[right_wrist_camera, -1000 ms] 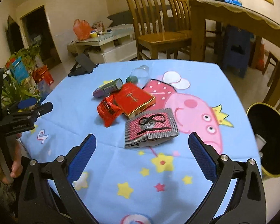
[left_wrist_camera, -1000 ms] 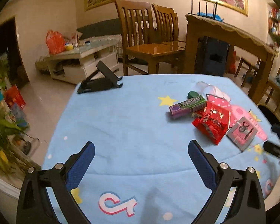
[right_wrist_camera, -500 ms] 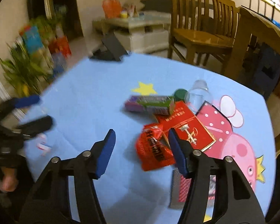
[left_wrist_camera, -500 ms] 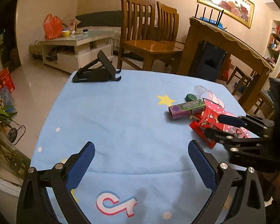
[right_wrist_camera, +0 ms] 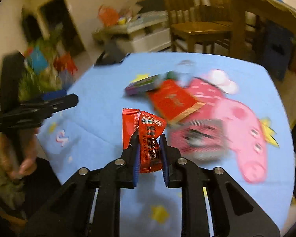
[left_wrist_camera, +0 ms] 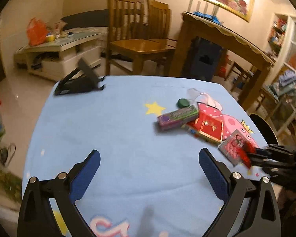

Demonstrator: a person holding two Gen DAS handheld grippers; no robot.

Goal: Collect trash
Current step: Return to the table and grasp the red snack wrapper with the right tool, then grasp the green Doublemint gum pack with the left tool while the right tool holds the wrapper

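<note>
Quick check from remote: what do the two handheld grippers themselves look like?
Both match: the left gripper and right gripper have matte black angular frames, silver round pivot bolts and two flat fingers faced with textured blue pads. No cables, markings or sleeves show.

free: bare blue tablecloth (left_wrist_camera: 112,138) ahead of left gripper (left_wrist_camera: 149,169), fingers wide | blocked right: gum pack (left_wrist_camera: 177,117), red box (left_wrist_camera: 209,127), patterned card (left_wrist_camera: 233,147) clustered, touching | far-left corner: black phone stand (left_wrist_camera: 79,79) | right gripper (right_wrist_camera: 149,138) pinching red wrapper (right_wrist_camera: 148,136)
</note>
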